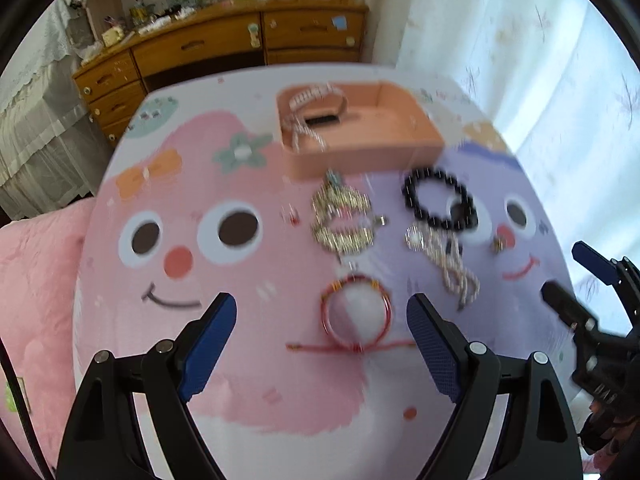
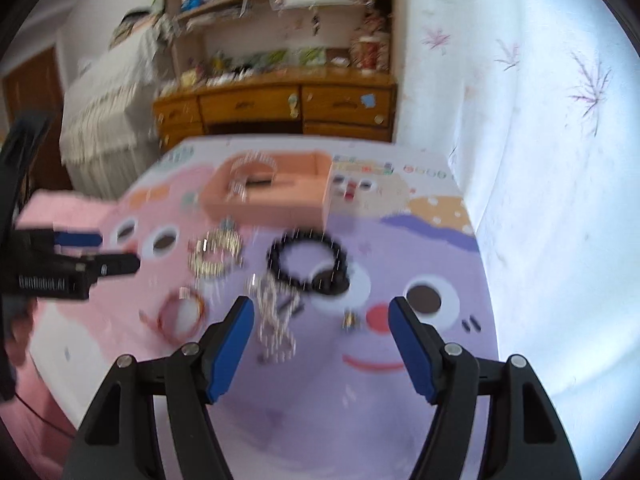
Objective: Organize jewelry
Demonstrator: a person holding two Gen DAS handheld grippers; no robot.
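red cord bracelet [image 1: 356, 316] tails lie crosswise between left tool [image 1: 322, 336] pads.

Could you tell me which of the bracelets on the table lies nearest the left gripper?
The red cord bracelet, lying just ahead of the open left gripper; the black bead bracelet lies farther off, toward the orange tray.

Glossy black bead bracelet [image 1: 439, 199], glittery gold-toned metal piece [image 1: 343, 222], shiny red cord bangle [image 1: 356, 314], matt peach tray [image 1: 424, 136], smooth printed worktop [image 1: 248, 380], varnished wooden dresser [image 1: 224, 40], textured blue claw pads [image 1: 434, 354].
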